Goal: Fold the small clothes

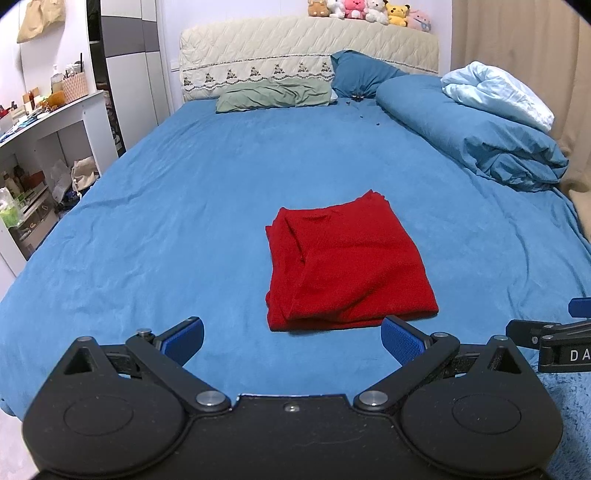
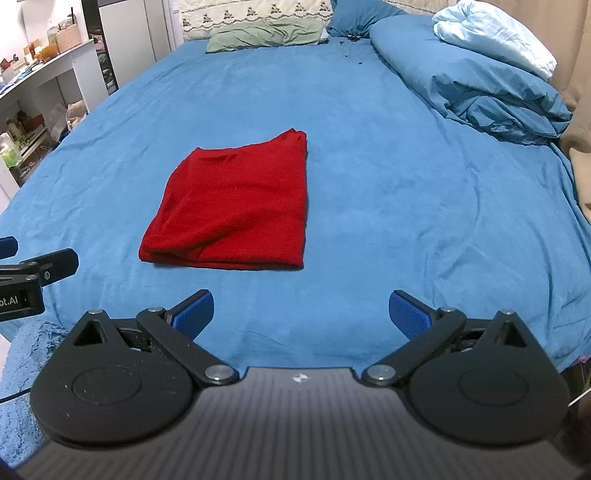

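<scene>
Red cloth (image 1: 347, 266), folded, flat on bed (image 1: 184, 221), ahead of both tongs; nearer left tongs (image 1: 291, 341), long axis running away. Left and right tongs (image 2: 301, 314) spread wide, empty.

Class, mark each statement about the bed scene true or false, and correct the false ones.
1. The red garment lies folded on the blue sheet. True.
2. The left gripper grips the garment. False: it is open and holds nothing.
3. The right gripper is open. True.
4. The green pillow lies on top of the garment. False: it lies at the headboard, far from it.
5. Plush toys sit on the headboard. True.
</scene>
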{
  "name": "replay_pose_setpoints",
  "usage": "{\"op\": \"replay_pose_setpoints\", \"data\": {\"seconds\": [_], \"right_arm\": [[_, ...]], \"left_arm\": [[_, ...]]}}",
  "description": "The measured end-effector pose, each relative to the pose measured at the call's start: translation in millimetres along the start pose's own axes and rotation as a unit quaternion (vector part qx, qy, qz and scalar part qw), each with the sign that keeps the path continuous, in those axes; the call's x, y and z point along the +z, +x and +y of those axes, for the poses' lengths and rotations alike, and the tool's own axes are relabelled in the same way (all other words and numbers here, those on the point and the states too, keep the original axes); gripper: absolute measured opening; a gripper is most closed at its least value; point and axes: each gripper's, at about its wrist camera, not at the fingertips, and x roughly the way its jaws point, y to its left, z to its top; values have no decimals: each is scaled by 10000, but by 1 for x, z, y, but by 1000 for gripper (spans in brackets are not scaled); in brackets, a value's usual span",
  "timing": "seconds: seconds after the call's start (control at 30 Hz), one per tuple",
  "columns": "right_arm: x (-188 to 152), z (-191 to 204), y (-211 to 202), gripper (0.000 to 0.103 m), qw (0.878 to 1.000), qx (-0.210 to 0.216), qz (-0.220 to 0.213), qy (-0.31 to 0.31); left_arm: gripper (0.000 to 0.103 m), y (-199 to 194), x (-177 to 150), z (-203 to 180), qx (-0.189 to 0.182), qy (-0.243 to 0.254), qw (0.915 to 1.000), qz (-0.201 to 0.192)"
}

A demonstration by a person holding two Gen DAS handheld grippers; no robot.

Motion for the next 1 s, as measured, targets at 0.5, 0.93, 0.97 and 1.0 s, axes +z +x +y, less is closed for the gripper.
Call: {"op": "replay_pose_setpoints", "data": {"seconds": [0.5, 0.93, 0.97, 1.0], "right_arm": [[-2, 0, 2, 103, 10000, -16, 25, 36], [-3, -1, 3, 103, 10000, -33, 25, 62], [-3, -1, 3, 103, 10000, -30, 22, 61], [-3, -1, 3, 103, 10000, -30, 21, 59]], "left_arm": [[103, -2, 3, 2, 30, 39, 10000, -44], [103, -3, 5, 2, -4, 27, 9999, -98], [103, -3, 4, 1, -8, 24, 9999, -99], [103, -3, 4, 1, -7, 22, 9999, -98]]}}
